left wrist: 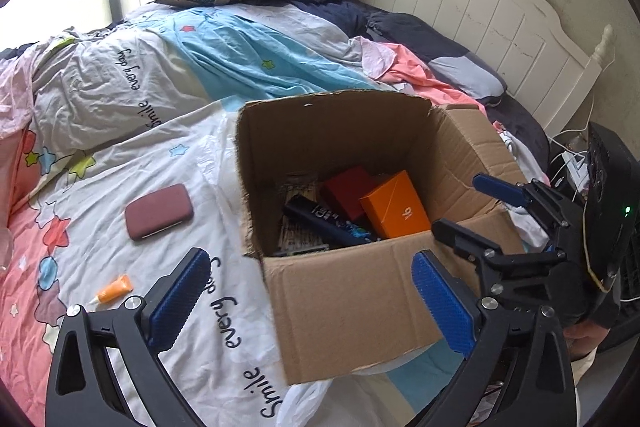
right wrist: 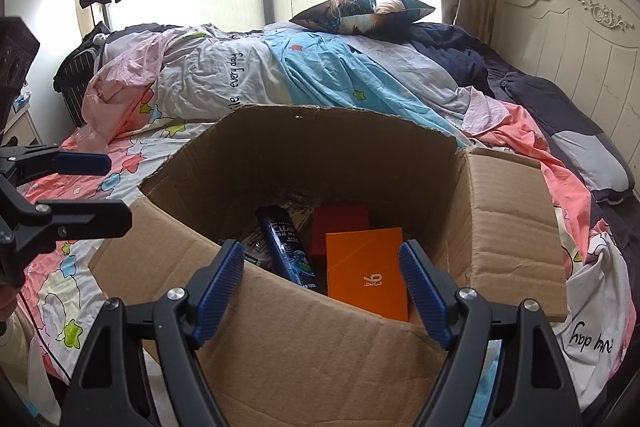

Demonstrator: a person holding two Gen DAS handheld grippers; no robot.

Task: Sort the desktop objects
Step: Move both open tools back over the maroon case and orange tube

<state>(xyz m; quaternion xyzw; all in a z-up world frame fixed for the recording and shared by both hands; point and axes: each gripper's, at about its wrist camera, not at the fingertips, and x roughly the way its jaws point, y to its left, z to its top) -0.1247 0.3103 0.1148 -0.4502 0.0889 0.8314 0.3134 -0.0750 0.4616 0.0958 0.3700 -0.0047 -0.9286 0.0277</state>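
Cardboard box (left wrist: 352, 291) wall stands before both released tongs; maroon case (left wrist: 159, 211) and orange tube (left wrist: 114, 289) lie beside.

left wrist: box (left wrist: 352, 291) from left | right wrist: close over it | shared: box interior, bed (right wrist: 280, 75)

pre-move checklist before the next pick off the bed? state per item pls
1. Left gripper open, nothing held: ok.
2. Right gripper open, nothing held: ok.
3. Cardboard box open on top, with room inside: ok.
4. Orange box, red box and dark bottle already in the box: ok.
5. Maroon case and orange tube on the quilt, outside the box: not ok.
6. More loose items elsewhere on the bed: cannot tell.
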